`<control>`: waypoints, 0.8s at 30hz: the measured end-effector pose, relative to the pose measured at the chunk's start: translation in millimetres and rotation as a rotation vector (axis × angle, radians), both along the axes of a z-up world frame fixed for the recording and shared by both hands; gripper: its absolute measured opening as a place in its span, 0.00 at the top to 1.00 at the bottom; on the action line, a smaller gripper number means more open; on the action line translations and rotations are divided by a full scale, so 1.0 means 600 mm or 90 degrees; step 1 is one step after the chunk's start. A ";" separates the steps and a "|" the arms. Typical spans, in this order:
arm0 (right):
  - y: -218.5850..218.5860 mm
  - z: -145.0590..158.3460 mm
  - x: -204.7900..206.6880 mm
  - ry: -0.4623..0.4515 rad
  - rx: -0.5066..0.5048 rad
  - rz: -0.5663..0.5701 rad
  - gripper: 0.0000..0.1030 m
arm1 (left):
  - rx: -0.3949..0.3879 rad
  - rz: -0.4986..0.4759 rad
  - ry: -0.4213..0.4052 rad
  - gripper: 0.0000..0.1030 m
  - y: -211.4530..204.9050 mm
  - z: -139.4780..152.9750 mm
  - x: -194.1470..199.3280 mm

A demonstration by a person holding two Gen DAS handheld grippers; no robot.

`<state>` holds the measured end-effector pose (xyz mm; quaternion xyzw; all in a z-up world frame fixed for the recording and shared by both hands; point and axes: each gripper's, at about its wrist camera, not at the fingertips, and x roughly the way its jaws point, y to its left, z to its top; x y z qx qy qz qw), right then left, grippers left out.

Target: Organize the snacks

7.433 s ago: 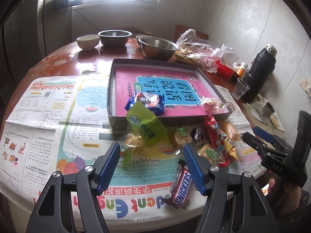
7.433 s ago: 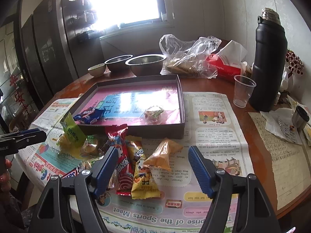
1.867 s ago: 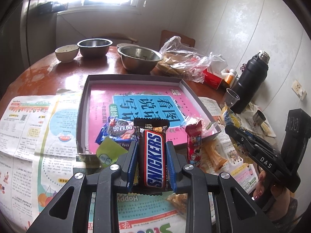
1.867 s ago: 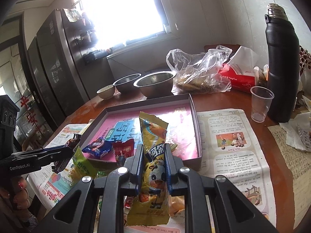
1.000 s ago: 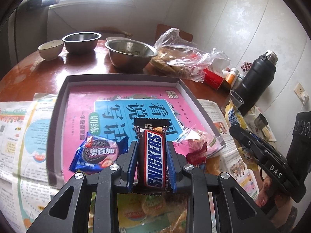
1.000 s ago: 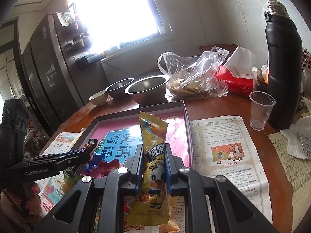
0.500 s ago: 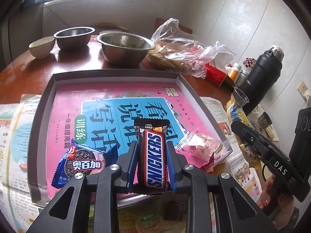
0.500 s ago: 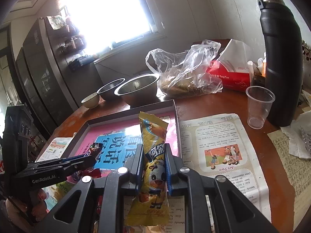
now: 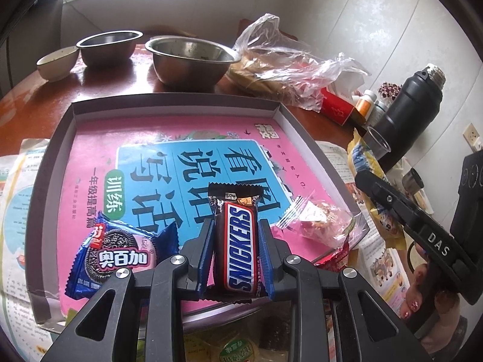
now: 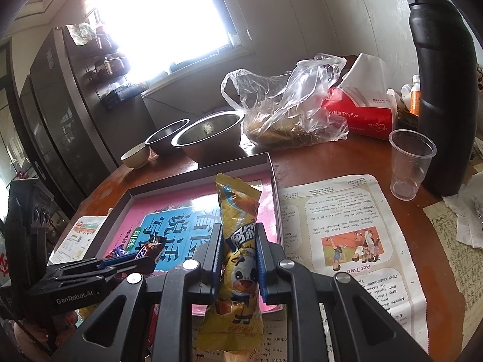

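Round wooden table point(image 10: 347, 163) – both claws clenched: left claw point(image 9: 236, 250) on brown Snickers bar point(image 9: 237, 241), right claw point(image 10: 239, 253) on yellow cartoon snack pouch point(image 10: 240, 235); drop them at 12 o'clock in the shallow grey box point(image 9: 280, 111).

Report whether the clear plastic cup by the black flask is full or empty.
Empty: the upright plastic cup is see-through to its bottom, with no liquid visible, beside the black flask.

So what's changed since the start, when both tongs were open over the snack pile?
The left tongs took hold of the Snickers bar and the right tongs the yellow snack packet; both lifted them off the newspaper and carried them over the tray. The blue cookie packet and clear-wrapped snack stayed in the tray; bowls and flask unmoved.
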<state>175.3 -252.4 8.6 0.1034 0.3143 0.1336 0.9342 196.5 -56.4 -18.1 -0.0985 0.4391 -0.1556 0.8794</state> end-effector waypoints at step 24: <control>0.020 -0.043 0.038 0.064 -0.035 0.009 0.80 | -0.004 -0.003 0.012 0.72 0.002 -0.012 0.004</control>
